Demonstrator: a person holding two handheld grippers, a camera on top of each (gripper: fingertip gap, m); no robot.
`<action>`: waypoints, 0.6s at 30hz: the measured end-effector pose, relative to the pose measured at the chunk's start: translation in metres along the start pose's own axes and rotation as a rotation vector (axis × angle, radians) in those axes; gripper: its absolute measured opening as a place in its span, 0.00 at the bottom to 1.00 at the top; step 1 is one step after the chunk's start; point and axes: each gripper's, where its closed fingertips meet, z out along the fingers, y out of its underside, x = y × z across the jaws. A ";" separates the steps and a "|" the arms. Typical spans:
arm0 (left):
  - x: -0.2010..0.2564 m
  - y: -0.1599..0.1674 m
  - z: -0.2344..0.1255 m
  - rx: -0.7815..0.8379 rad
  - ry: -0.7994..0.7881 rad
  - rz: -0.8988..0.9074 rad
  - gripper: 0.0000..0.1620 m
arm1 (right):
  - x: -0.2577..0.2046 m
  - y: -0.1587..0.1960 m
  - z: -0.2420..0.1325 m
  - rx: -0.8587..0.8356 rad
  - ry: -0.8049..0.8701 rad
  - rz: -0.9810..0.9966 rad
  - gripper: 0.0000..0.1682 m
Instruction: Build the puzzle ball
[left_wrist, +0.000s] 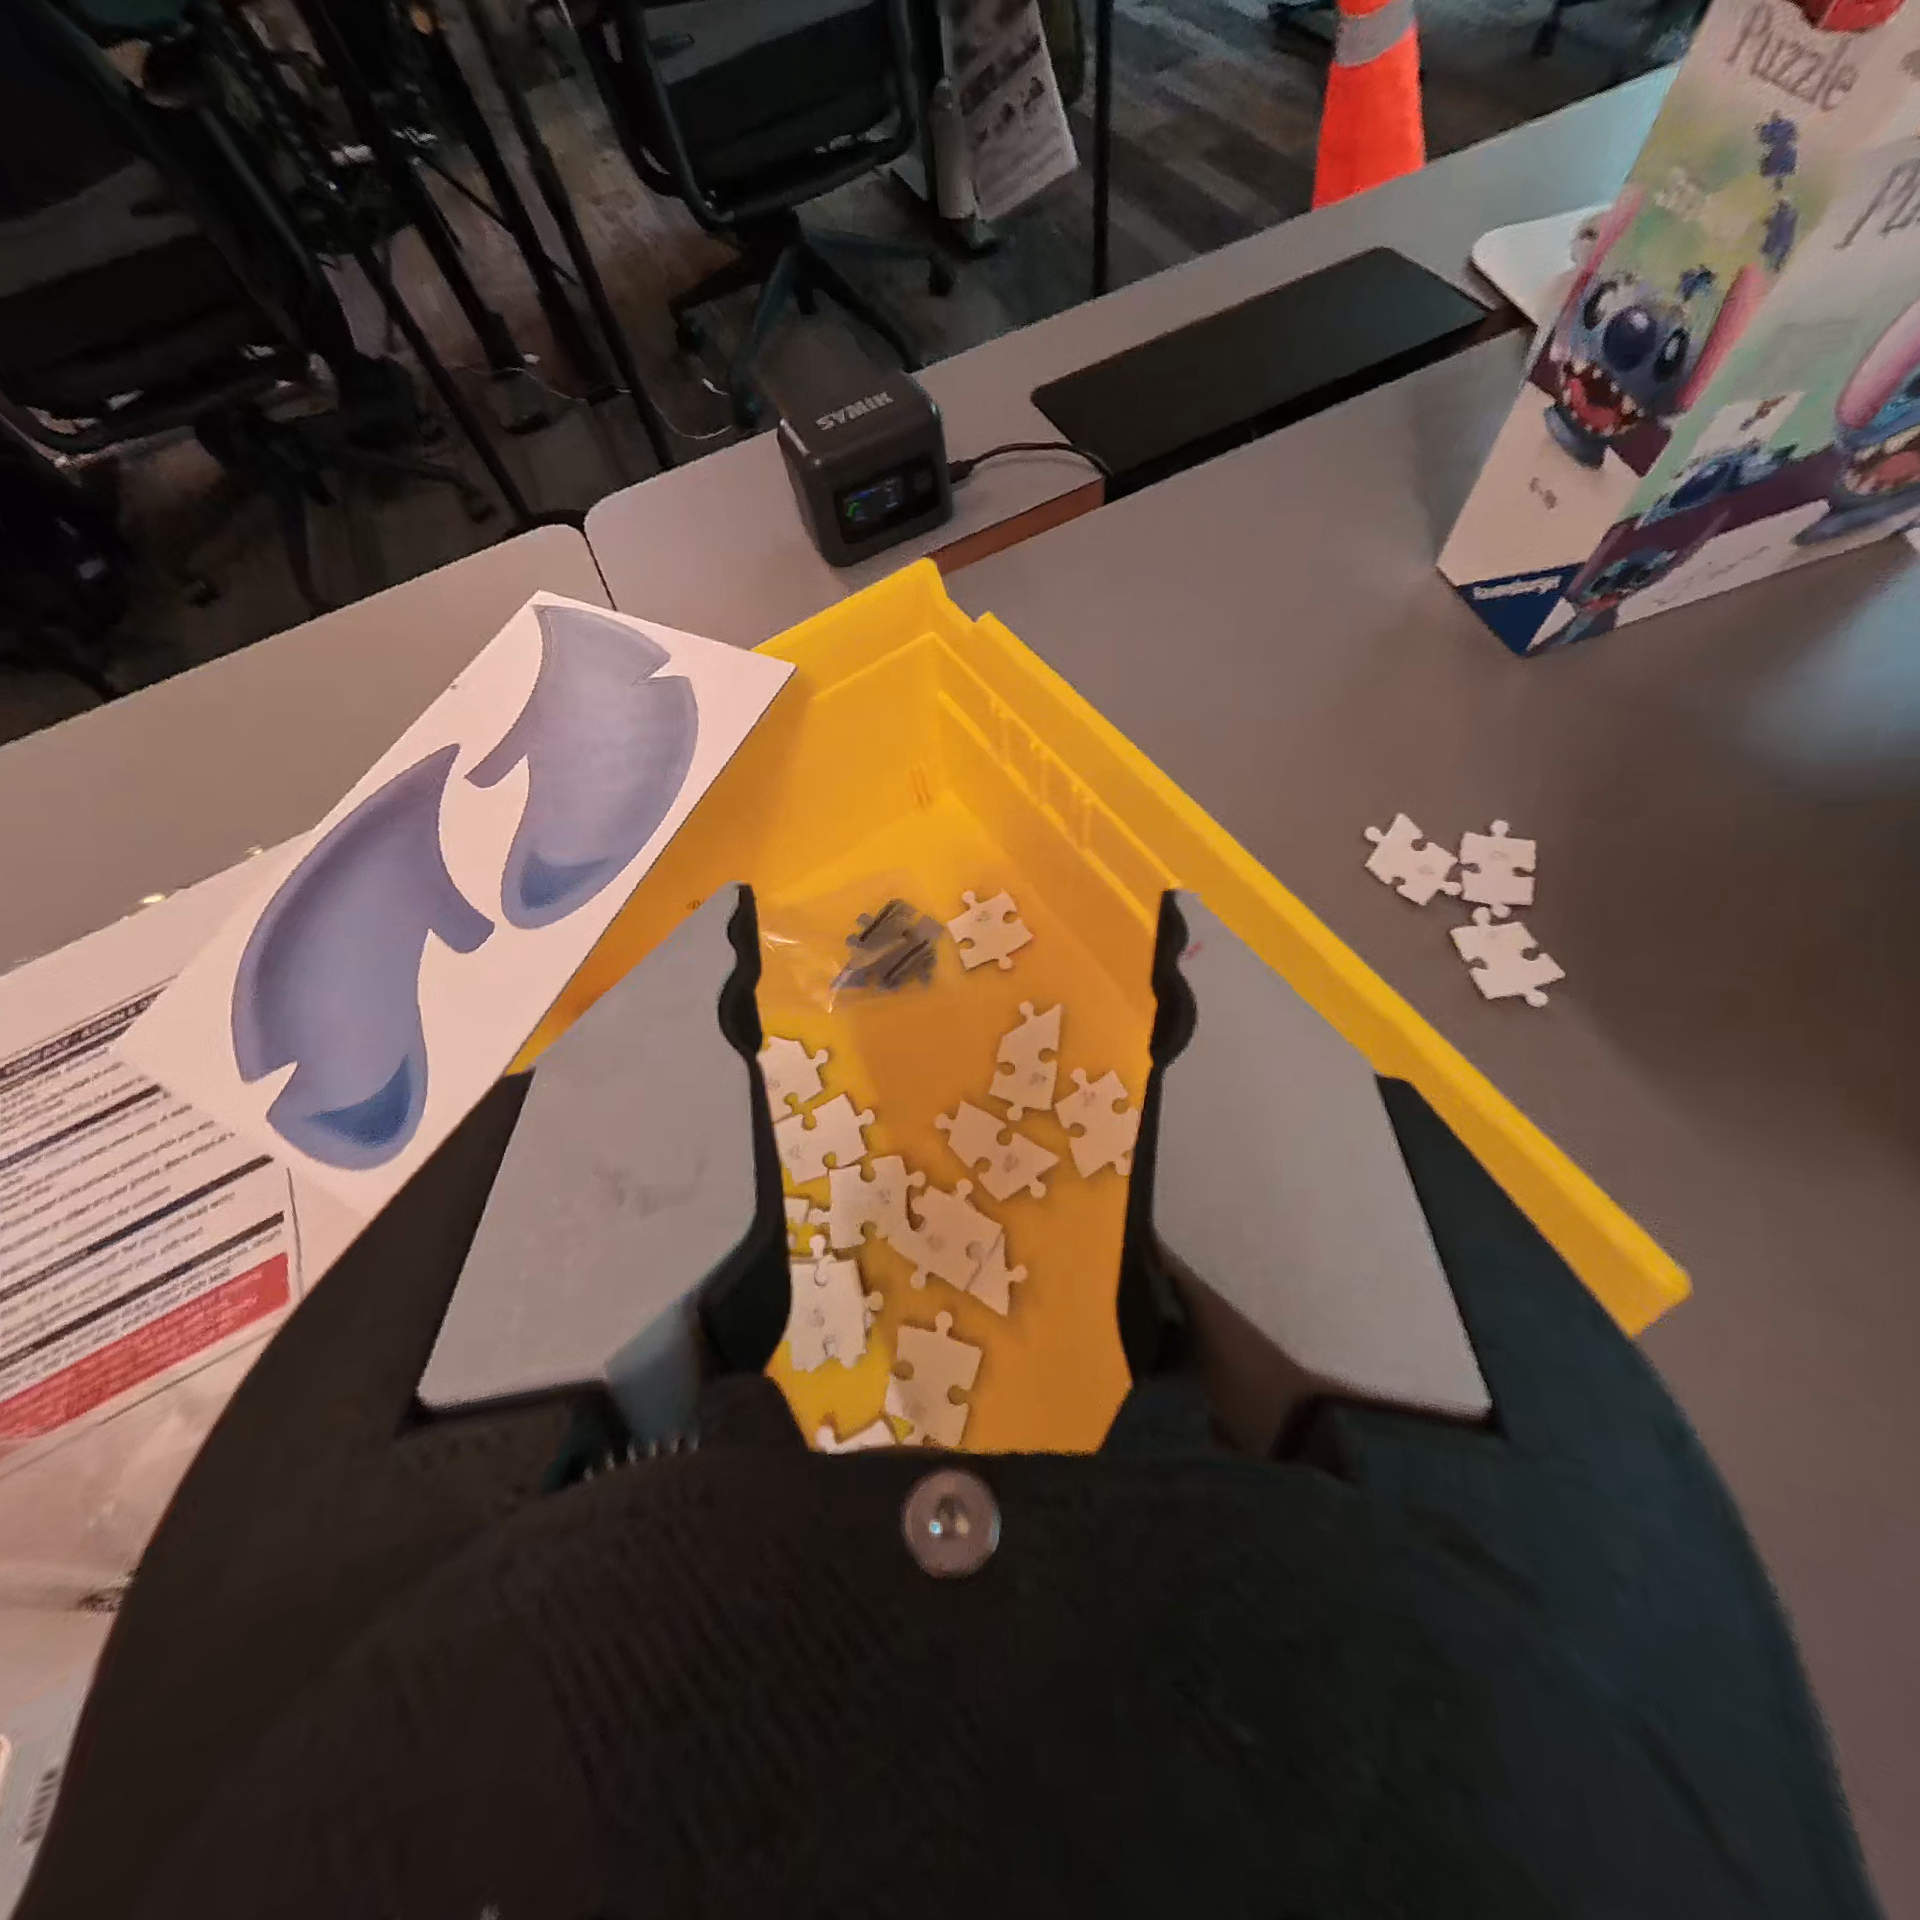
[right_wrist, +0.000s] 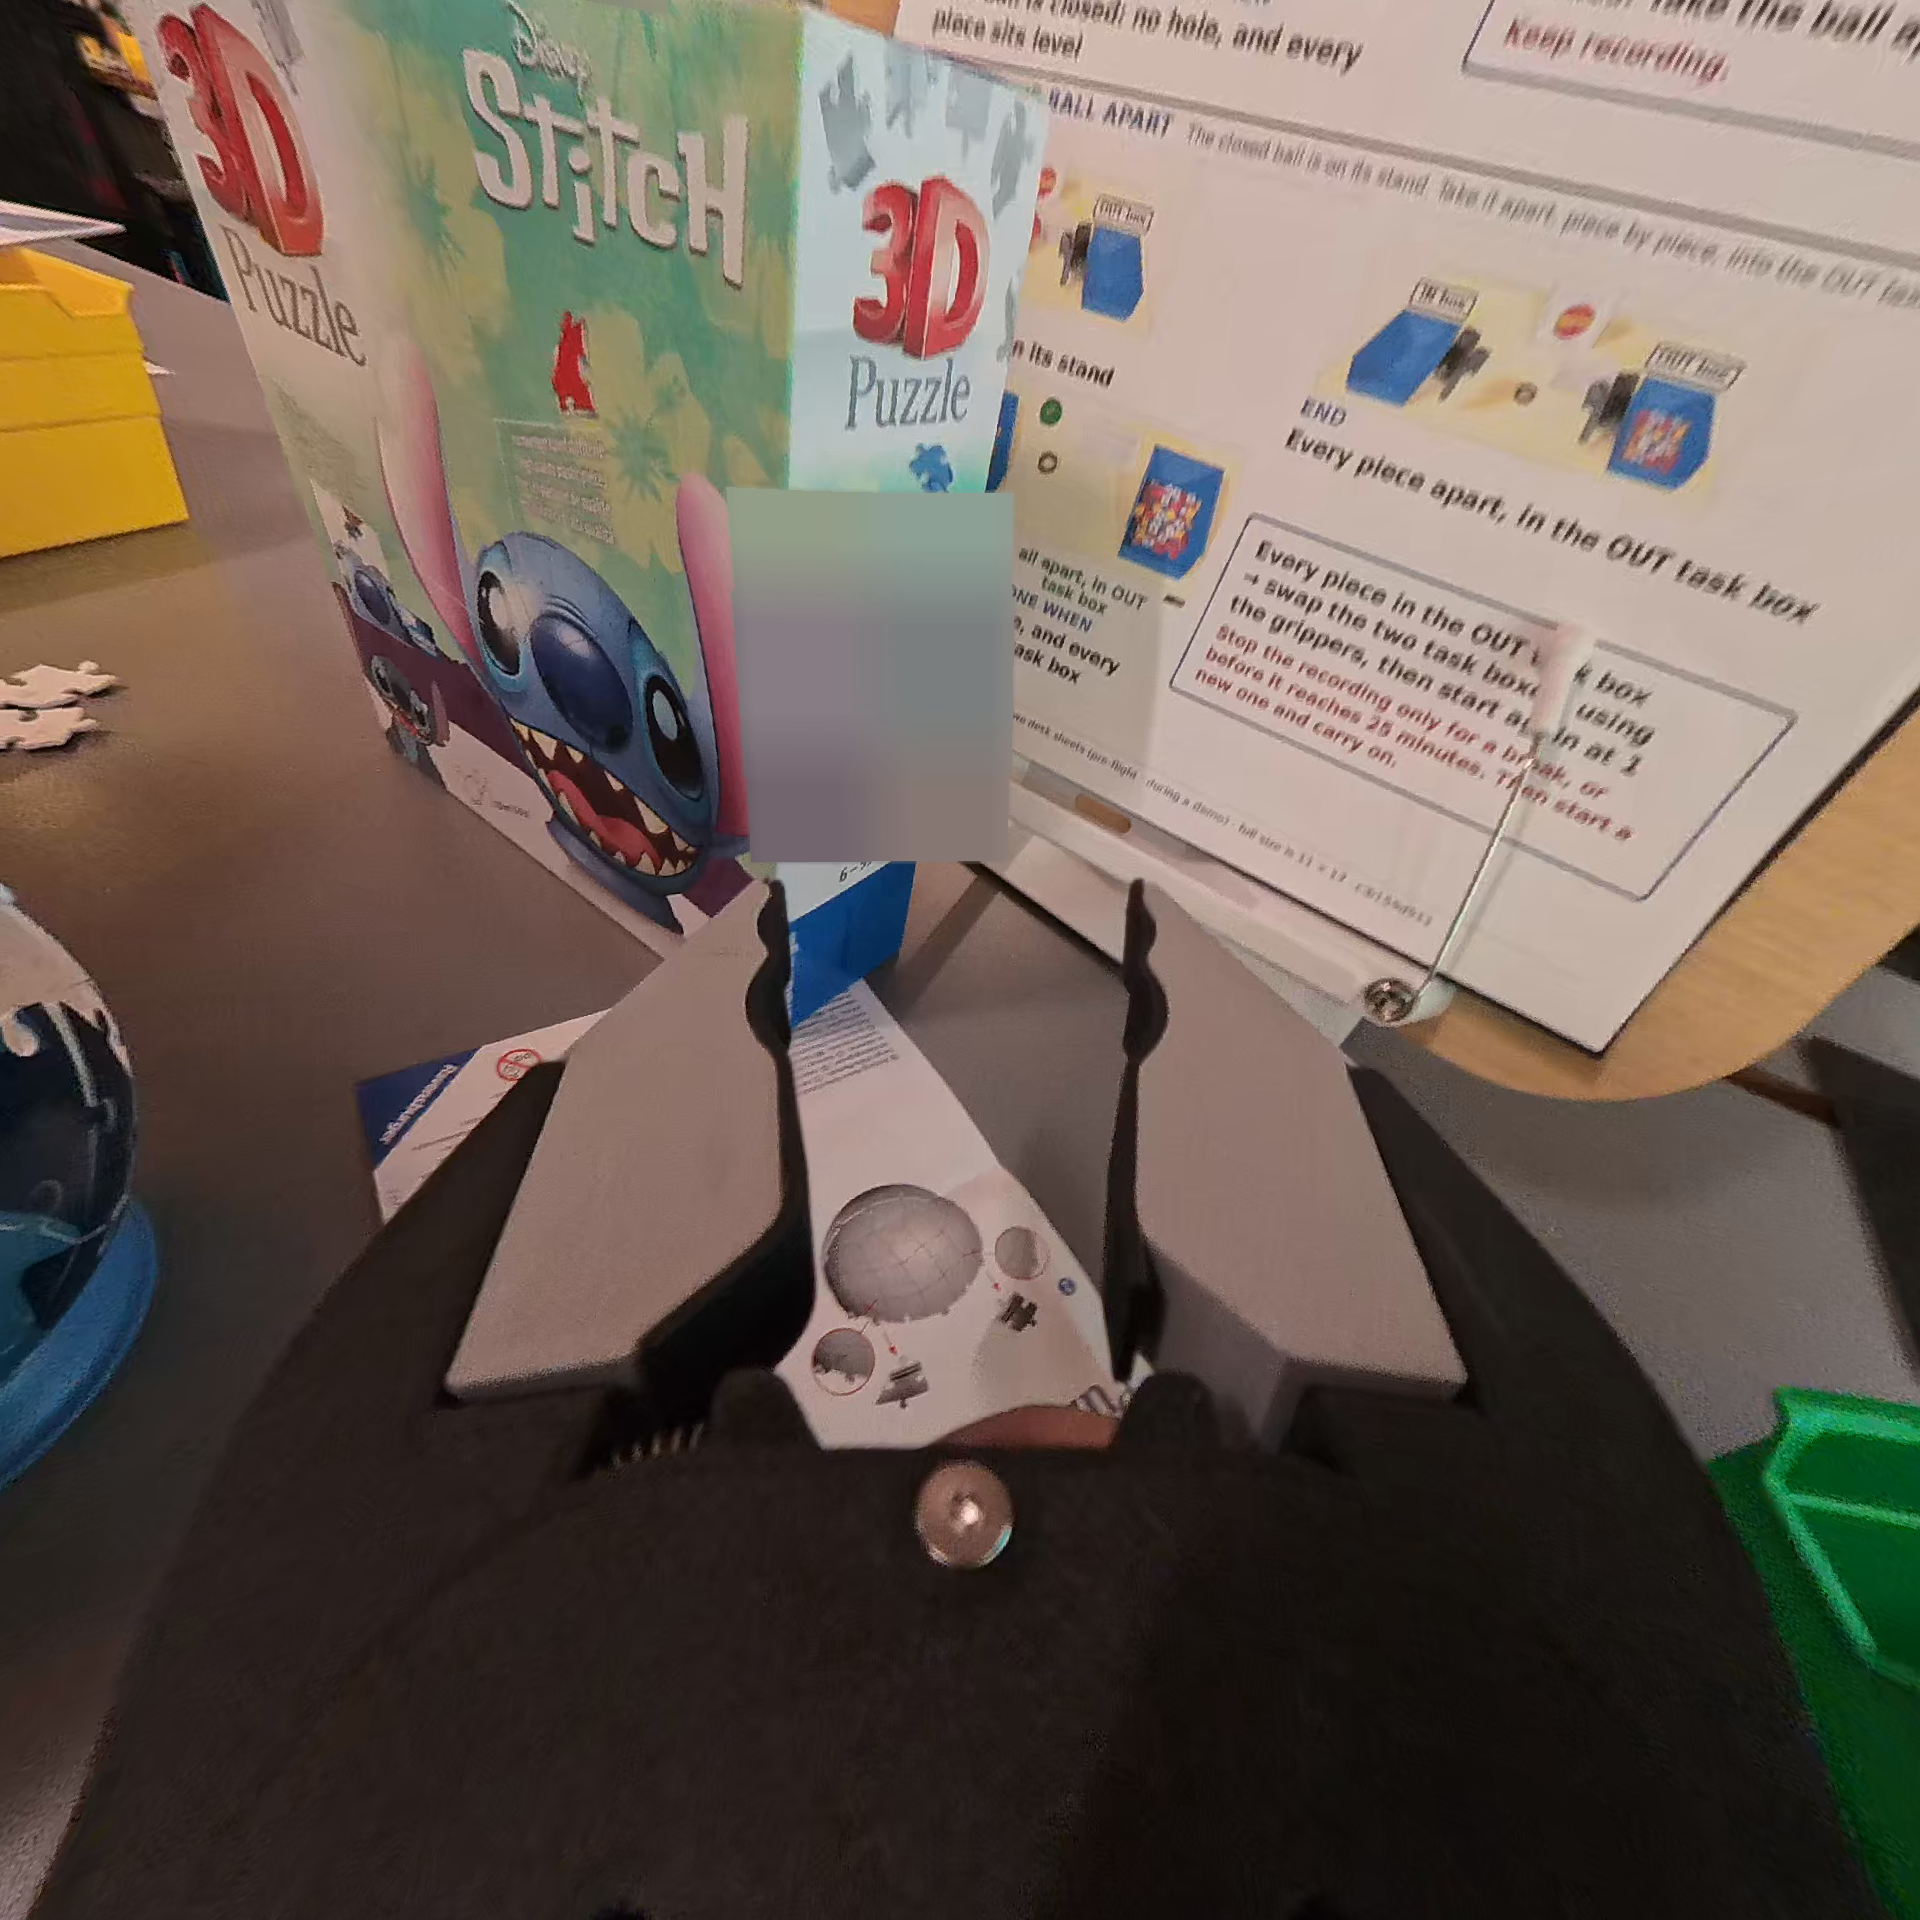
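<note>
Overhead, the left gripper (left_wrist: 956, 914) hung above the yellow bin (left_wrist: 1351, 1039), jaws wide and holding nothing. Loose white puzzle pieces (left_wrist: 935, 1216) lay face-down inside the bin, w/ a small clear bag of dark parts (left_wrist: 888, 940) toward the bin's far end. Three more pieces (left_wrist: 1470, 904) sat on the grey table (left_wrist: 1299, 686) right of the bin; a card printed w/ blue ear shapes (left_wrist: 468, 883) touched the bin's left rim. The right gripper (right_wrist: 951, 925) was also spread wide and empty, over a leaflet (right_wrist: 914, 1174) beside the puzzle box (right_wrist: 499, 436). The part-built puzzle ball (right_wrist: 57, 1132) (on a blue stand) sat left of that box.
</note>
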 end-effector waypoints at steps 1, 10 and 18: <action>-0.002 0.004 0.003 -0.020 -0.004 0.008 0.45 | -0.001 0.003 0.001 -0.012 -0.006 0.013 0.37; 0.018 0.053 0.027 -0.100 0.153 -0.087 0.39 | 0.006 0.018 0.005 -0.072 0.057 0.028 0.36; 0.048 0.120 0.060 -0.461 0.177 0.142 0.41 | -0.001 0.015 0.005 -0.065 0.031 0.041 0.36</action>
